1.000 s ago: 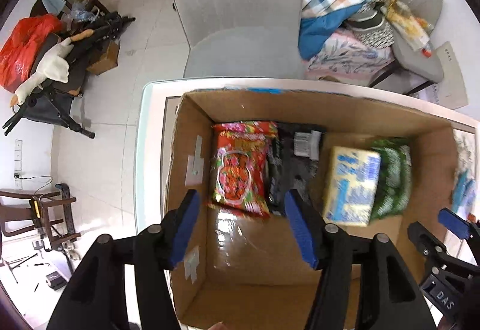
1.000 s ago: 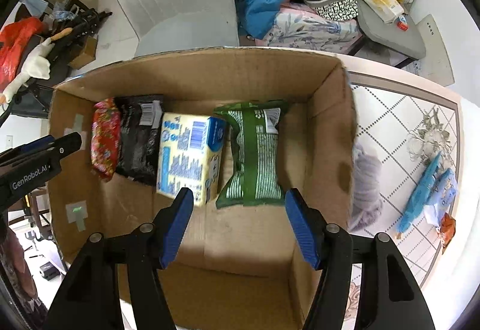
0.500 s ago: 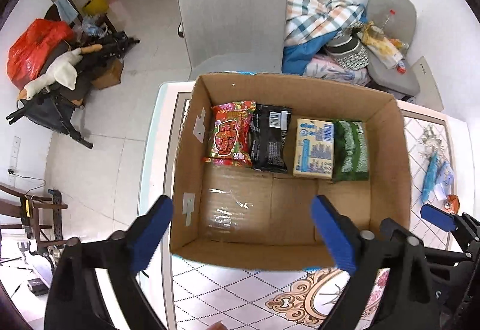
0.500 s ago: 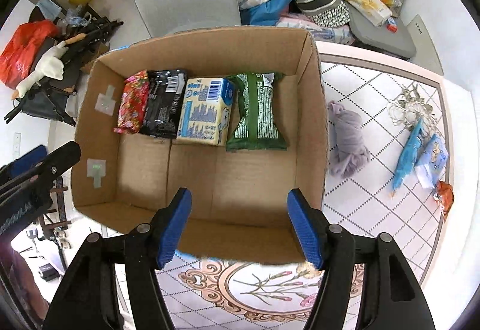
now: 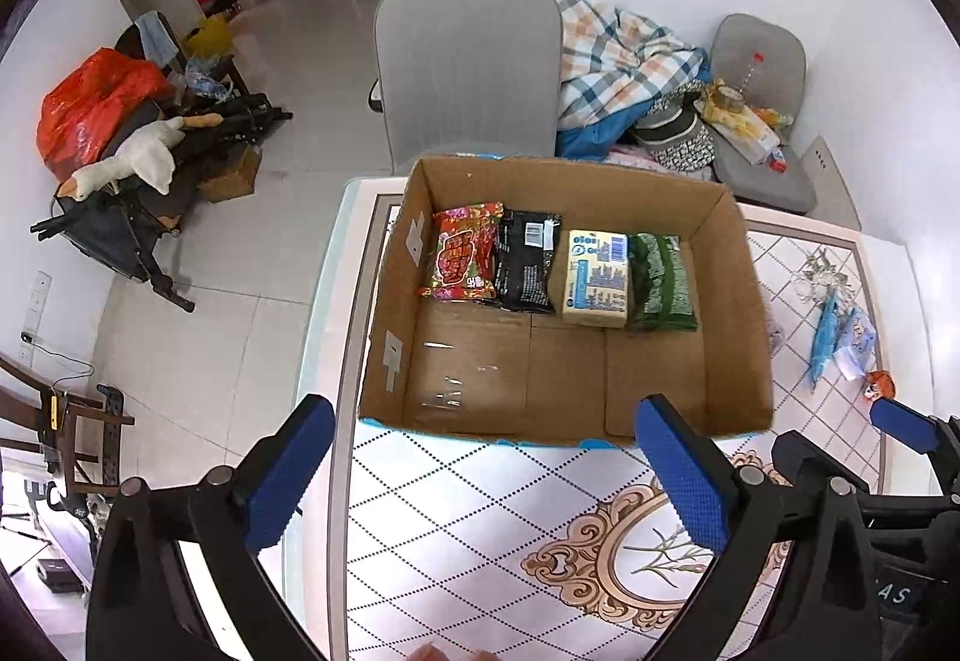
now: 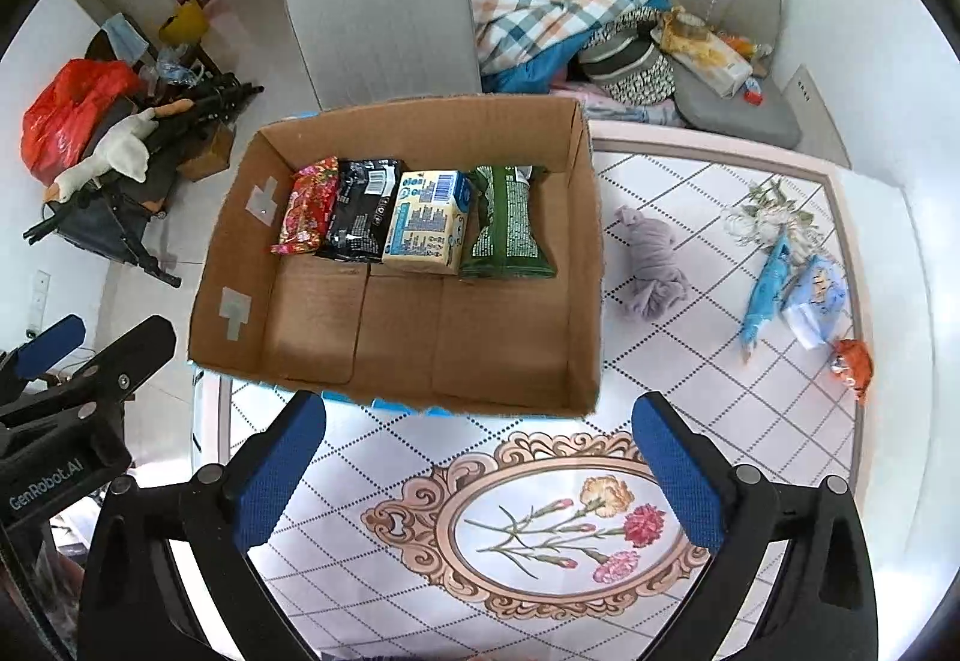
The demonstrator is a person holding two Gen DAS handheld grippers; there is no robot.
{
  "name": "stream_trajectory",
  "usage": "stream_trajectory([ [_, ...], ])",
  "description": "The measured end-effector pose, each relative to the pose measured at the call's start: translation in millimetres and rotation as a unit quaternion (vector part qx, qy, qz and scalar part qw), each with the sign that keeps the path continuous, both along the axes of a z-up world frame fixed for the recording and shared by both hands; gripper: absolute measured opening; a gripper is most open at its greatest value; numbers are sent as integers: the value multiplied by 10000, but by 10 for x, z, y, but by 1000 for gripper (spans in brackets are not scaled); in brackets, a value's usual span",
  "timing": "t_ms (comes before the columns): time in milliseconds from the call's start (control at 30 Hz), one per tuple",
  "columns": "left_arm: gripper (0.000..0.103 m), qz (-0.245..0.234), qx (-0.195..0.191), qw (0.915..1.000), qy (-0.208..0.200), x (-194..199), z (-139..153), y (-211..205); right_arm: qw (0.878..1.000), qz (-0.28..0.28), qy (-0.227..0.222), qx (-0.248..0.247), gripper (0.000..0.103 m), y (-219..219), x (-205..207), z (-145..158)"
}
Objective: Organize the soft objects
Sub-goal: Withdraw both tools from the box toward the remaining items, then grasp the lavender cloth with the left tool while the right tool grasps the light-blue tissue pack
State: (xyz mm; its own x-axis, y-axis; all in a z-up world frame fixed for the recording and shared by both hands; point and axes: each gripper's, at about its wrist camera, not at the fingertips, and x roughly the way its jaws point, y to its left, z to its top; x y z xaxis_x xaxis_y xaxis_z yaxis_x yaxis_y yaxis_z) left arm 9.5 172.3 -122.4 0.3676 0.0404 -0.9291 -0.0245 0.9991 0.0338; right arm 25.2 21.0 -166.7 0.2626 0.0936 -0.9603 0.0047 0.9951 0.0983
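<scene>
Cardboard box [image 6: 591, 265], open-topped, is set on the patterned table [image 6: 690, 391]. Four packs are lined against its far wall, touching side by side: red pack [image 6: 306, 214], black pack [image 6: 363, 211], yellow pack [image 6: 429, 223], green pack [image 6: 507, 226]. The near half of the box floor is bare.

Outside the box, to its right on the table, are listed: a grey cloth [image 6: 651, 265], bunched, just beside the box wall; a blue pouch [image 6: 765, 289]; a pale blue packet [image 6: 816, 298] touching the pouch; a small orange item [image 6: 852, 364] near the table edge; a pale tangle [image 6: 762, 217] beyond the pouch, too small to be identified.

Left gripper [image 5: 480, 481]: jaws spread wide, nothing held, held above the table on the near side of the box. Right gripper [image 6: 480, 475]: jaws likewise spread, nothing held, over the table's flower medallion, in front of the box. Neither is touching any item.

Progress is judged as roughly half done: four packs are stowed in a neat row, while the cloth, pouch, packet and orange item are not yet boxed. Room for a second row is available in the box. The cloth is judged the nearest remaining piece, on the right gripper's side; being limp, it is expected to sag and trail when lifted, so a pinch at its bulk would be called for. Whether the pale tangle belongs to the task cannot be told.
</scene>
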Motion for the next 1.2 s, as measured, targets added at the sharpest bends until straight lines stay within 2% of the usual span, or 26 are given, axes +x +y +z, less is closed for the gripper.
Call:
stream_trajectory([
  [167,103,14,-25,9998,-195,-181,238,-52,9998,18,-148,94,103,-58,-210,243],
  [433,103,51,-86,9992,-390,-317,513,-148,9988,2,-288,403,103,-205,-394,461],
  [533,103,-42,-124,9991,-394,-263,570,-324,9975,-151,-310,618,103,-437,-416,487],
  [667,103,-541,-124,9976,-423,-112,577,-820,9950,-557,-279,775,103,-921,-425,444],
  [833,103,-1277,65,9916,-205,151,334,-1669,9873,-1405,-139,731,103,-1864,-482,290],
  [967,103,-1743,155,9844,191,452,-24,-2394,9750,-2150,106,552,103,-2793,-499,18],
  [1100,103,-2140,540,9731,661,762,-526,-3107,9616,-2668,394,503,103,-3550,-477,-325],
  [1200,103,-2236,669,9658,1128,1005,-990,-3447,9478,-3040,706,655,103,-4078,-422,-706],
])
